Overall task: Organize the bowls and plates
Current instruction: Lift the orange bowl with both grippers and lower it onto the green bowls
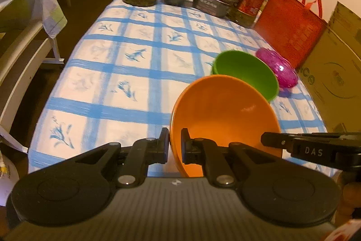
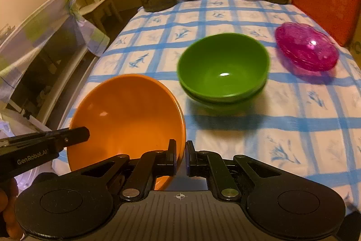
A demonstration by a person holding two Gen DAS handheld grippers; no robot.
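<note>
Gripping orange bowl (image 1: pixel 225 119) rim, both hand-held grippers, green bowl (image 2: pixel 223 67) near, table edge (image 1: pixel 47 110) leftward.

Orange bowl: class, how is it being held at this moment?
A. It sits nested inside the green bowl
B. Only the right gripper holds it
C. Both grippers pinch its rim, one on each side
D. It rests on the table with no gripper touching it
C: the left gripper clamps one side of the orange bowl rim, and the right gripper clamps the opposite side, with the green bowl standing apart on the table.
</note>
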